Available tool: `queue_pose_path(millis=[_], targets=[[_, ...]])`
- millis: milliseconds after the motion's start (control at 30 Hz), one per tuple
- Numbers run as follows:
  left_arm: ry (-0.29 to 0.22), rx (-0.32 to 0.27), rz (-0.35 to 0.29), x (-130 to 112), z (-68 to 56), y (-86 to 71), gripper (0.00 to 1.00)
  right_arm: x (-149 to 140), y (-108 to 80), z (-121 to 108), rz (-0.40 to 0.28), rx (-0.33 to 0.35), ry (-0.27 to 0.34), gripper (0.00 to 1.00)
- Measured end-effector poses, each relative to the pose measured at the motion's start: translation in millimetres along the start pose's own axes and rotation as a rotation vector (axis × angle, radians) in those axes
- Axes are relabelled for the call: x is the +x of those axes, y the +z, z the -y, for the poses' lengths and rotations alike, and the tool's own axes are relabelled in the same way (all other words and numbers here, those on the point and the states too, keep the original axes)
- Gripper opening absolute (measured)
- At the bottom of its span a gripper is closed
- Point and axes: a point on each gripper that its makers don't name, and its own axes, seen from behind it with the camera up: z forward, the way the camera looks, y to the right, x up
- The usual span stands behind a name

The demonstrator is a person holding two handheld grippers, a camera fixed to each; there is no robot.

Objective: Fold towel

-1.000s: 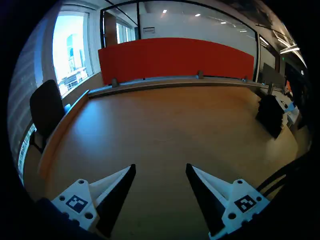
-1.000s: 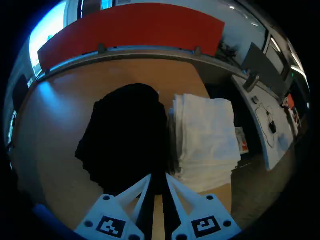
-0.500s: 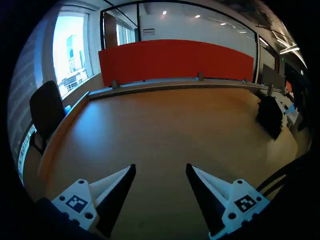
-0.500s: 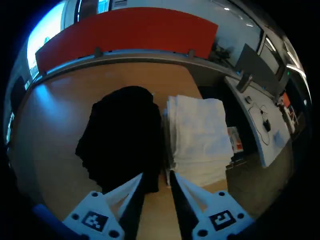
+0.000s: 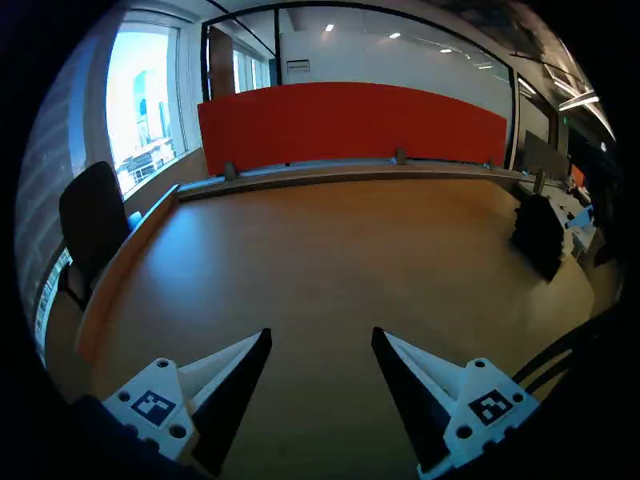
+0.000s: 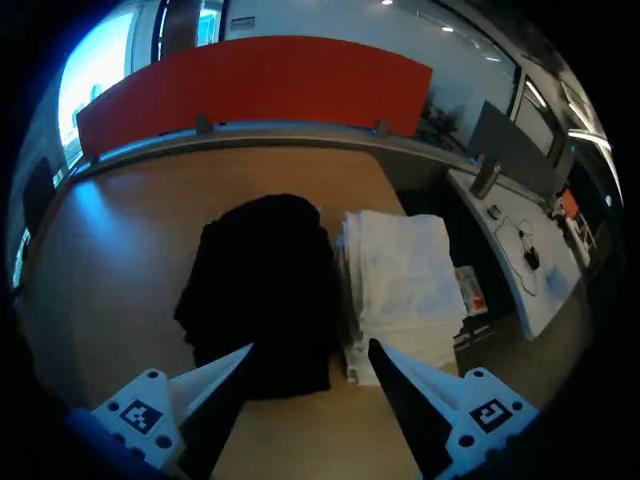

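Looking along the left gripper [image 5: 320,331], fingers spread wide apart and clamped on nothing, above a bare stretch of the wooden worktop [image 5: 320,240]. Shows, from the left, a bright window [image 5: 140,112], a black chair [image 5: 92,216] beside the worktop's left edge, a red partition [image 5: 352,120] running along the far edge, and a dark pile [image 5: 540,236] near the right edge, too small to make out in detail.

Looking along the right gripper [image 6: 310,344], likewise parted and holding nothing, over the worktop. Frames, just beyond its fingers, a black towel stack [image 6: 260,296] lying toward the worktop's right edge, and a white towel stack [image 6: 400,280] just beside it on the right, folded flat and sitting at the right edge itself; cannot tell whether the two stacks touch. Takes in, past that edge, a white side desk [image 6: 520,248] with a cable lying on it.
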Motion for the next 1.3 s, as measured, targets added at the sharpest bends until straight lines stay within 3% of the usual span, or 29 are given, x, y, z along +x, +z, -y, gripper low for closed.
queue_pose_path(millis=[367,767,1167,1300], targets=[[-0.009,0.004,-0.028,11.2,4.4,1.2,0.93,30.3,-13.3,22.4,-0.139,0.004,0.013,1.0],[-0.025,0.013,-0.059,28.1,10.3,7.1,0.93,73.2,-32.7,48.1,-0.366,0.032,0.074,1.0],[-0.03,0.015,-0.106,50.9,12.6,13.6,0.93,110.5,-63.6,58.1,-0.596,0.038,0.146,1.0],[-0.034,0.015,-0.137,60.5,12.6,15.7,0.93,116.5,-69.6,61.8,-0.645,0.045,0.164,1.0]])
